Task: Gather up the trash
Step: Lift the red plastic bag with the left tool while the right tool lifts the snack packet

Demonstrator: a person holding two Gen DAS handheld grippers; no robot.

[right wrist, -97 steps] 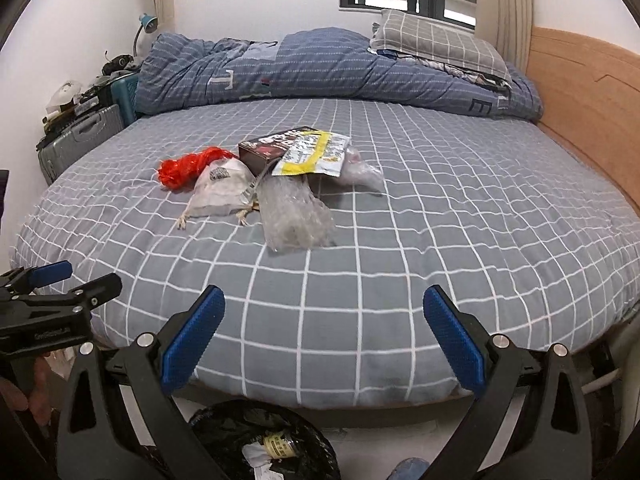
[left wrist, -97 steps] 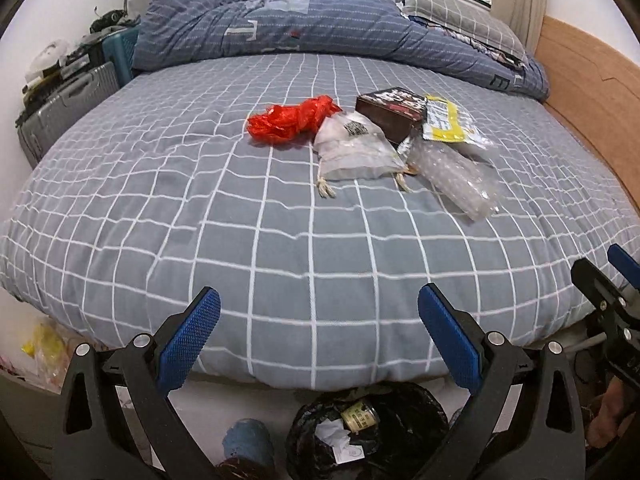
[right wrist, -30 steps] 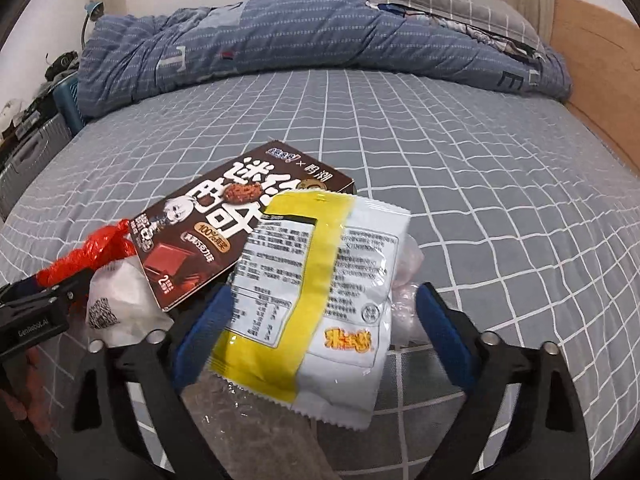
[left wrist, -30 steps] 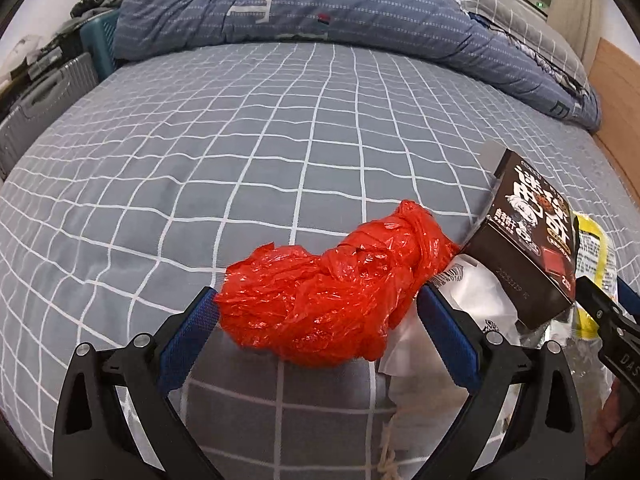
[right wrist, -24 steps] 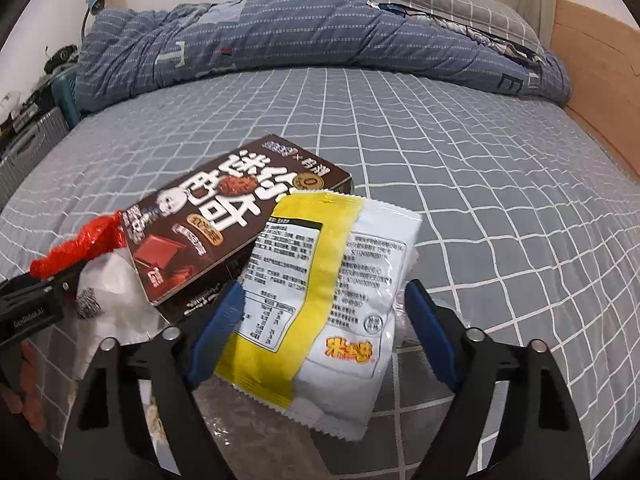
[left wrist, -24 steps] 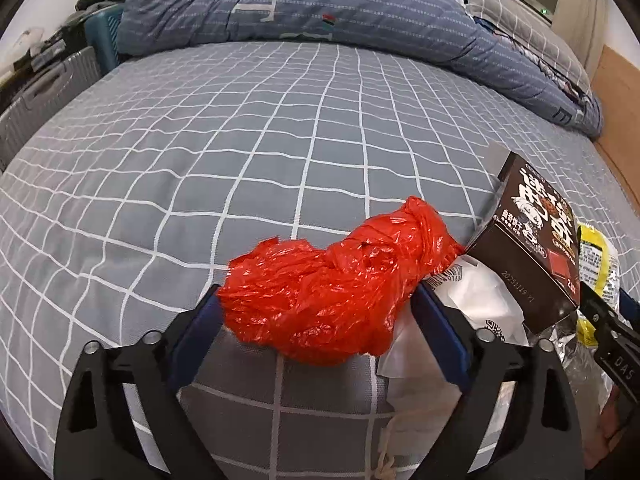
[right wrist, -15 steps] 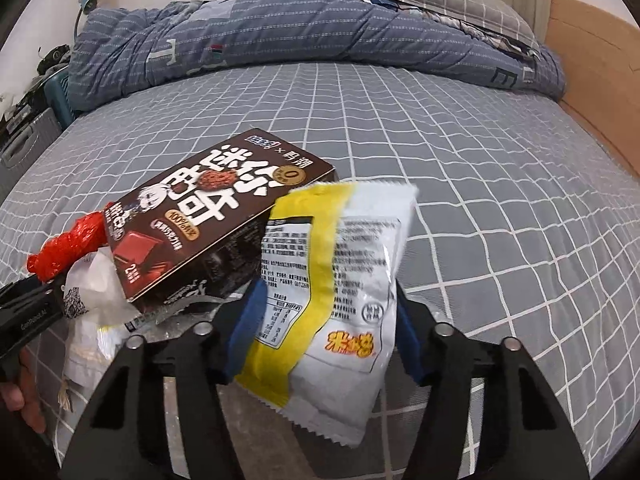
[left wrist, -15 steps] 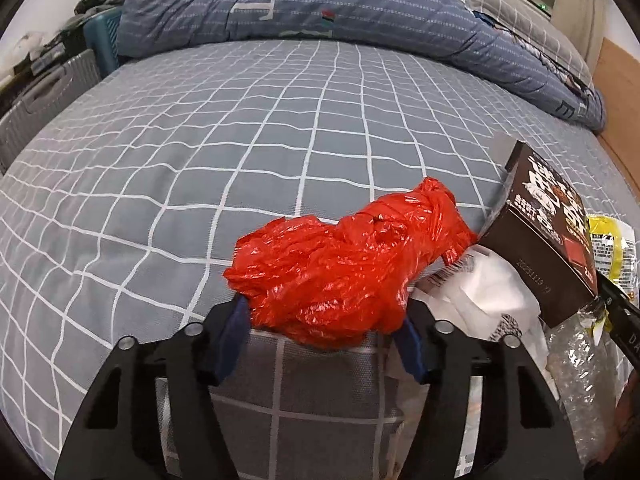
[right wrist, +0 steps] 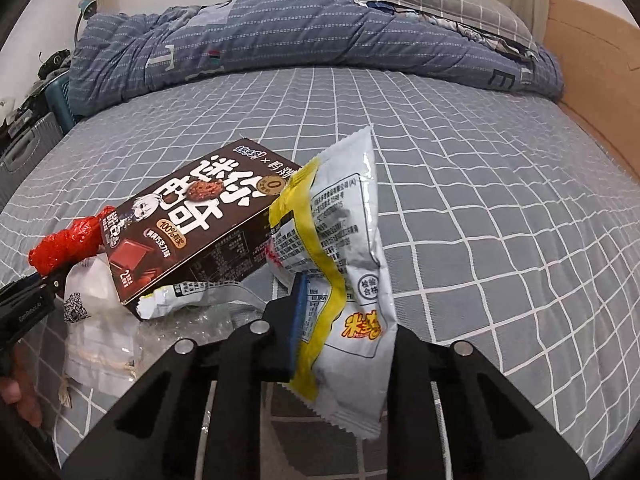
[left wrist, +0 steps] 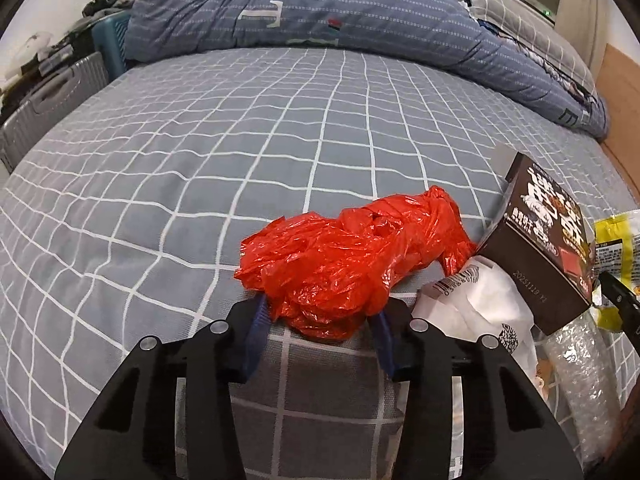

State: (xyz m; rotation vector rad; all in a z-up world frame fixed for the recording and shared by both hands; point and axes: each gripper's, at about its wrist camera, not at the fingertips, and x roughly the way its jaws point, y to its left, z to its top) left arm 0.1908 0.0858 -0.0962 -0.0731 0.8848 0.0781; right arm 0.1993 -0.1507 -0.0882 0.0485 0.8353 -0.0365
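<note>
Two grippers, two catches. Your left gripper [left wrist: 318,320] has just been closing, and its blue pads now pinch the near end of the crumpled red plastic bag [left wrist: 352,256], which lies on the grey checked bedsheet [left wrist: 240,152], just left of the brown chocolate box [right wrist: 192,220]. Your right gripper [right wrist: 344,320] has also just been closing — its jaws are clamped on the white-and-yellow snack packet [right wrist: 340,264], which stands up on edge just right of the box, its top corner pointing away from you.

The box sits tilted, its left end raised, propped on the litter beneath it. A torn silver wrapper [right wrist: 188,294] pokes out from under the box's near edge. In front of the box and to its left lies a white paper bag [right wrist: 92,320] with a QR code, and clear bubble wrap [left wrist: 580,376] lies in front of the box. Part of your left hand [right wrist: 18,396] shows at the frame's left edge, well in front of the box.

Far behind the box, a rumpled blue quilt [right wrist: 280,32] is heaped across the bed — a grey checked pillow [right wrist: 440,4] lies at its right end.
</note>
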